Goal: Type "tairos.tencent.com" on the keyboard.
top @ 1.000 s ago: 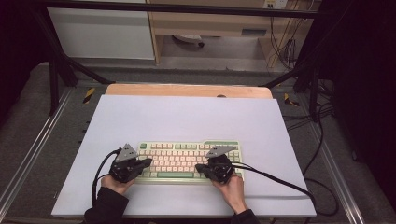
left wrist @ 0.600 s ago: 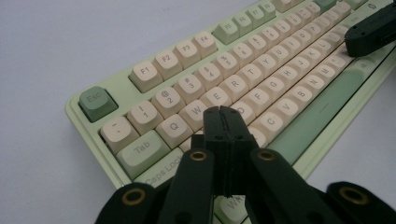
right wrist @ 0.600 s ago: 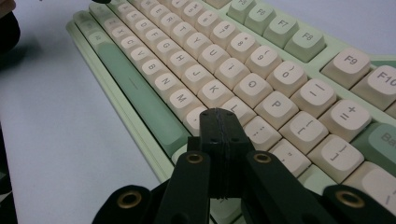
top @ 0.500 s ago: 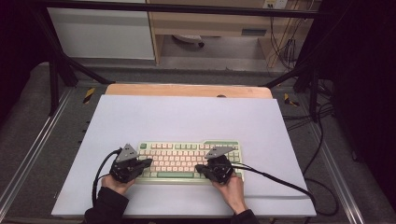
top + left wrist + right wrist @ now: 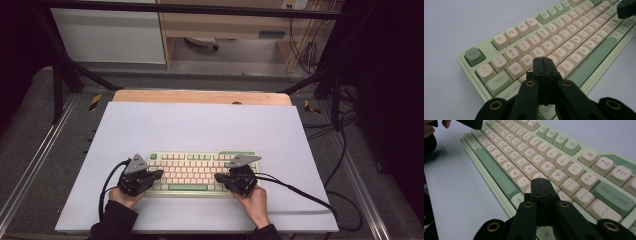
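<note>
From the high view, a green-and-cream keyboard [image 5: 202,171] lies flat on a pale lilac mat [image 5: 200,125] that covers the table, near the person's edge and roughly centred. A strip of wooden tabletop [image 5: 200,96] shows beyond the mat's far edge. The left gripper [image 5: 156,174] rests over the keyboard's left end, held by the left hand [image 5: 124,196], and the right gripper [image 5: 220,177] rests over the right end, held by the right hand [image 5: 254,201]. Each points inward toward the middle keys. A black cable [image 5: 300,192] trails from the right gripper across the mat to the right.

In the left gripper view, the left gripper's [image 5: 543,61] two black jaws are pressed together with nothing between them, their tip over the letter keys just below W and E. The green Esc key [image 5: 474,56] sits at the keyboard's [image 5: 574,32] near corner, and the long green space bar [image 5: 596,58] runs up to the right.

In the right gripper view, the right gripper's [image 5: 540,181] jaws are likewise together and empty, hovering above the keys just below P. The green Backspace key [image 5: 615,198] lies to the right on the keyboard [image 5: 529,150], and the other gripper [image 5: 470,123] shows at the top left.
</note>
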Demonstrator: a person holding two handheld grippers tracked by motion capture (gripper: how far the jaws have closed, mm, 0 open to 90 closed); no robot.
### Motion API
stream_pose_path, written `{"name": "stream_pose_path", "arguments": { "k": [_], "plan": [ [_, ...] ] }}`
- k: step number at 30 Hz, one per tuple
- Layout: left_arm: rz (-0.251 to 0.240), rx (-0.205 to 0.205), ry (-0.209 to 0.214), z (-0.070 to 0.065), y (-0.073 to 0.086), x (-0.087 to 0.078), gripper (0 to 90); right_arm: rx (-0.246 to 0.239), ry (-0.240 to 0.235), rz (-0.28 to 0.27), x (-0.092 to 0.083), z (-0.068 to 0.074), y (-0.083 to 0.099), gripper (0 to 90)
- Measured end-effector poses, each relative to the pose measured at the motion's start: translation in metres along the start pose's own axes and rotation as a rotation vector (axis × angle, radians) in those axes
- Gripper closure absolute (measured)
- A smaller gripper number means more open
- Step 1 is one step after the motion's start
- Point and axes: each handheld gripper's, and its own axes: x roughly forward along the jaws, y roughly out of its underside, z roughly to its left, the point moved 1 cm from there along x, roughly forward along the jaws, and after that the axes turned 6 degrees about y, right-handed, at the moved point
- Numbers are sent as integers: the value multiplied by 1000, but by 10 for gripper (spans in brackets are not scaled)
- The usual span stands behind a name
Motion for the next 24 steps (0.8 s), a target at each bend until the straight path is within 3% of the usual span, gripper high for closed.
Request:
{"name": "stream_pose_path", "arguments": {
  "k": [11,24],
  "plan": [
    [-5,16,2,-7,-7,3,900,41,15,-11,-16,-15,12,900],
    [22,43,14,-20,-24,25,900,53,23,-10,-23,-21,20,900]
  ]
}}
